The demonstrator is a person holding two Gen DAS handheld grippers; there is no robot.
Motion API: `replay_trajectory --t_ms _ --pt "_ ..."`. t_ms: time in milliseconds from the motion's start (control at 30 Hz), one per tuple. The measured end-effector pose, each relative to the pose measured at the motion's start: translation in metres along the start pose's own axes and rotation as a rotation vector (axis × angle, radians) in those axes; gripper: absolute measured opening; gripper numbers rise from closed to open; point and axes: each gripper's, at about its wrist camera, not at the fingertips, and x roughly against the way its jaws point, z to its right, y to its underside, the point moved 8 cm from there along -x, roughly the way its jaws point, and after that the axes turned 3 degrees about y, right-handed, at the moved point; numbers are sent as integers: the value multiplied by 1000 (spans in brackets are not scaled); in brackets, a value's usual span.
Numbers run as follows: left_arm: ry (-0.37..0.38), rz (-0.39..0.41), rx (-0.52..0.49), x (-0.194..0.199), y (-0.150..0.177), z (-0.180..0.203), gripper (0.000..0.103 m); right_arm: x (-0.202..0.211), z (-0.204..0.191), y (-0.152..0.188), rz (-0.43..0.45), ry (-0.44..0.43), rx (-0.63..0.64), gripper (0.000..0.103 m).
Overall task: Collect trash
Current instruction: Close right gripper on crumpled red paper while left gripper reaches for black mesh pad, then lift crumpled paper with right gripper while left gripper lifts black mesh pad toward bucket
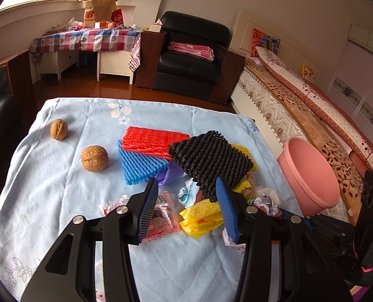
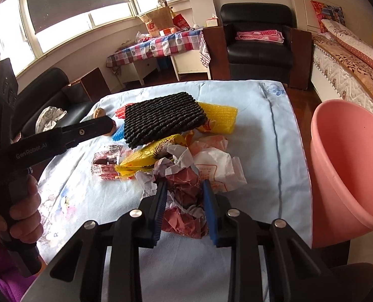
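A pile of trash lies on the light blue cloth point(image 1: 48, 188): a black foam net point(image 1: 211, 156) over red point(image 1: 153, 141), blue point(image 1: 138, 166) and yellow point(image 2: 219, 118) nets, yellow wrappers point(image 1: 201, 216), red wrappers point(image 1: 161, 216) and crumpled paper. My left gripper point(image 1: 187, 193) is open above the wrappers, its right finger beside the black net's near edge. My right gripper point(image 2: 184, 188) has its jaws around a crumpled red-and-white paper wrapper point(image 2: 184, 196). A pink bin point(image 2: 350, 166) stands at the table's right edge.
Two walnuts point(image 1: 95, 158) point(image 1: 59, 129) sit left of the nets. A black armchair point(image 1: 194, 60), a checked-cloth table point(image 1: 85, 40) and a bed point(image 1: 299, 115) stand beyond. The left gripper's body point(image 2: 60, 136) reaches in from the left in the right wrist view.
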Motion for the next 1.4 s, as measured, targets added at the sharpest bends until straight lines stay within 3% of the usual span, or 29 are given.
replay_trajectory --t_ms 100,333,467,533,767,900,933,1067,1400 --pt "33 -14 14 -5 0 5 48 10 1 -4 22 -17 -15 27" --pt "23 -50 11 -27 -2 15 48 33 6 -15 83 -5 -32 27" --pt "-55 -102 2 -44 4 13 48 44 14 -19 111 21 -49 27" --pt "-80 -106 50 -49 6 5 48 47 18 -19 122 26 -58 27" --pt "-36 -108 69 -57 0 9 47 53 30 -21 132 -14 -128 27" --pt "-19 -105 58 -58 -2 15 16 57 35 -21 140 -22 -151 27" --pt "-20 -103 65 -58 -1 15 14 59 36 -21 143 -28 -157 27" --pt "-7 -89 74 -51 -2 15 11 64 39 -23 157 -38 -177 27" --pt "61 14 -18 -15 -22 50 9 78 51 -26 211 1 -198 27"
